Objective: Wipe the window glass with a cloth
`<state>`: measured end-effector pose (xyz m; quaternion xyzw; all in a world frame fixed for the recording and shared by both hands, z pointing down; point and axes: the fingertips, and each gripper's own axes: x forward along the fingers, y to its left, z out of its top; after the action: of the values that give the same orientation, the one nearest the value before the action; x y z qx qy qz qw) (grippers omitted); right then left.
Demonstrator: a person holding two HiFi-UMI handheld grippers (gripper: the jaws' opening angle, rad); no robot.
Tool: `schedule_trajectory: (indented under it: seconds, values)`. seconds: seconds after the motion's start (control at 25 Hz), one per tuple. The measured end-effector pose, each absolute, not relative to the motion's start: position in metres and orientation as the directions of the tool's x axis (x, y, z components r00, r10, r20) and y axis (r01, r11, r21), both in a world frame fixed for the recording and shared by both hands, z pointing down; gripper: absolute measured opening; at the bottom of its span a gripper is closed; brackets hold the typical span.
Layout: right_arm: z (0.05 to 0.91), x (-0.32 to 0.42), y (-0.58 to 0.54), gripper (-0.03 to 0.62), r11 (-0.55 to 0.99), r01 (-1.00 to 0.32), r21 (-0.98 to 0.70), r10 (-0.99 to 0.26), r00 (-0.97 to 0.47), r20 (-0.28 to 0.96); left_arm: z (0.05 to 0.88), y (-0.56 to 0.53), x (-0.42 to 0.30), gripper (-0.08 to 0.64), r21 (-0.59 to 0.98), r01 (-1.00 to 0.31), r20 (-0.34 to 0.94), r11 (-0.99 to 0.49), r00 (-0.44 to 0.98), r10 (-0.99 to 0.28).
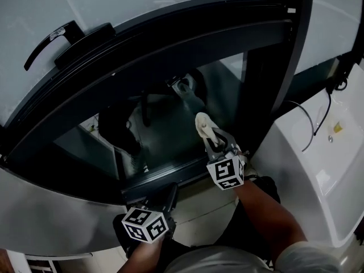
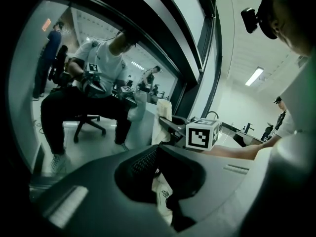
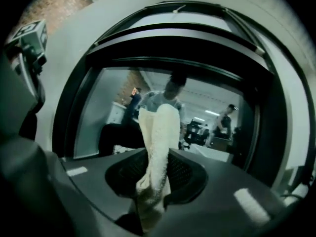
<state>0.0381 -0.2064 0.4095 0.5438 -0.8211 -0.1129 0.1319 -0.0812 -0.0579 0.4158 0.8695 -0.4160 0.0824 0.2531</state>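
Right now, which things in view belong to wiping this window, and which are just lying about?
Job: cloth, gripped in the right claw; window glass.
Just there: left claw, shut and empty; window handle; white counter; black cable.

Cream cloth (image 1: 202, 126); black window frame (image 1: 170, 41); white counter (image 1: 304, 152).

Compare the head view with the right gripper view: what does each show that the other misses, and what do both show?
Only the head view shows the black window handle, the white basin and the person's forearm. Only the right gripper view shows a person standing beyond the glass, and, close up, the right gripper with its jaws clamped on the cloth. Both show the cloth held up at the window glass.
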Motion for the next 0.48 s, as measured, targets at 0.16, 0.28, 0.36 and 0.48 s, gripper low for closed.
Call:
schedule_trajectory:
  seconds: [0.16, 0.28, 0.36, 0.48]
  values:
    - [0.419, 0.103, -0.235, 0.086, 0.274, -0.941, 0.201, -0.960, -0.256, 0.110, 0.420, -0.057, -0.078, 0.017, 0.370, -0.768, 0.368, -0.523, 0.638, -0.676]
    - [0.431, 0.142, -0.250, 0.086, 0.204, -0.963, 0.178, -0.974, -0.181, 0.139, 0.424, -0.057, -0.076, 0.017, 0.368, -0.770, 0.377, -0.522, 0.637, -0.673]
    - [0.436, 0.160, -0.259, 0.086, 0.170, -0.972, 0.164, -0.978, -0.146, 0.151, 0.426, -0.058, -0.075, 0.017, 0.366, -0.769, 0.383, -0.523, 0.637, -0.669]
    - [0.432, 0.176, -0.271, 0.086, 0.131, -0.984, 0.119, -0.984, -0.114, 0.138, 0.430, -0.060, -0.074, 0.017, 0.368, -0.769, 0.390, -0.523, 0.638, -0.664]
